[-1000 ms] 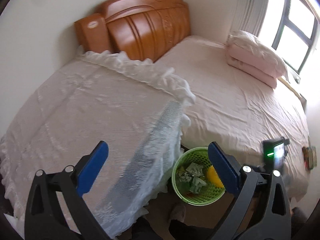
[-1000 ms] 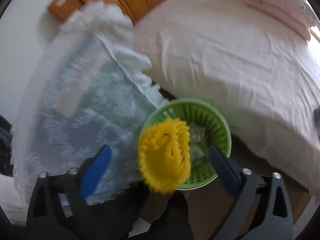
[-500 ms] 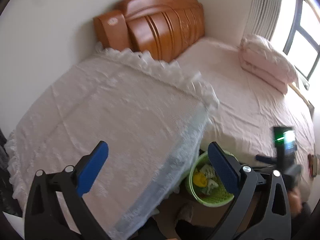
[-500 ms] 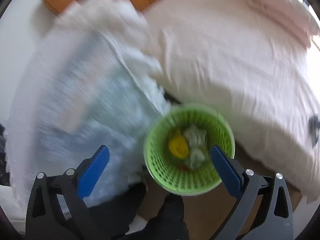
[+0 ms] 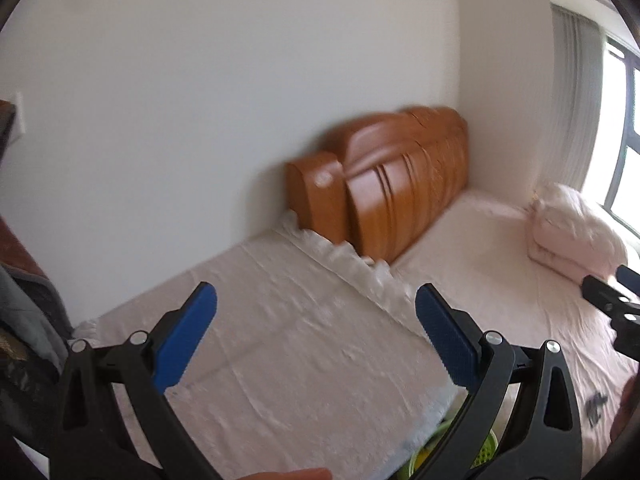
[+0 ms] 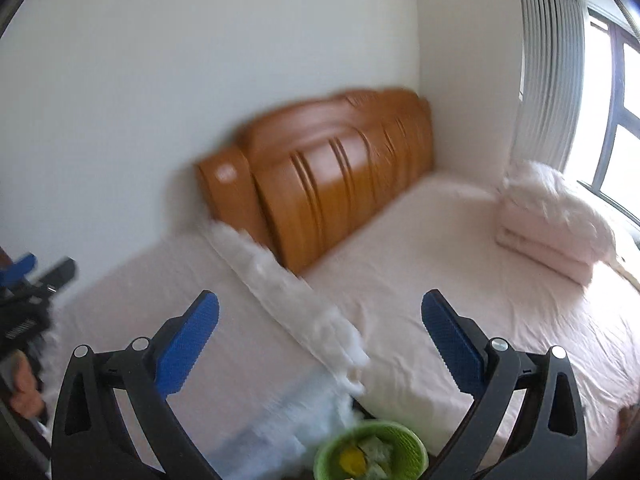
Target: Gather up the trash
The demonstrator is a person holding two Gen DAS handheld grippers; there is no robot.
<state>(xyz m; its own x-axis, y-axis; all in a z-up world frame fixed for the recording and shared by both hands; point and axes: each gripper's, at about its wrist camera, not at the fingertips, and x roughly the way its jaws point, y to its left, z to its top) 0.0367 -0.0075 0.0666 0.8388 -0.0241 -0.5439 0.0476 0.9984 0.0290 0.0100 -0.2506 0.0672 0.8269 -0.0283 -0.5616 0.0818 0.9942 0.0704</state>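
A wooden headboard (image 6: 320,176) is standing against the white wall (image 6: 200,60), well beyond the jaws. A bed (image 6: 420,264) in a pale pink sheet is stretching ahead of the jaws and off to their right. A folded pink quilt (image 6: 548,220) is lying on it, far right of the jaws, under the window (image 6: 616,112). A white ruffled lace cover (image 5: 280,344) is spreading between and beyond the jaws, its frilled edge running toward the headboard.
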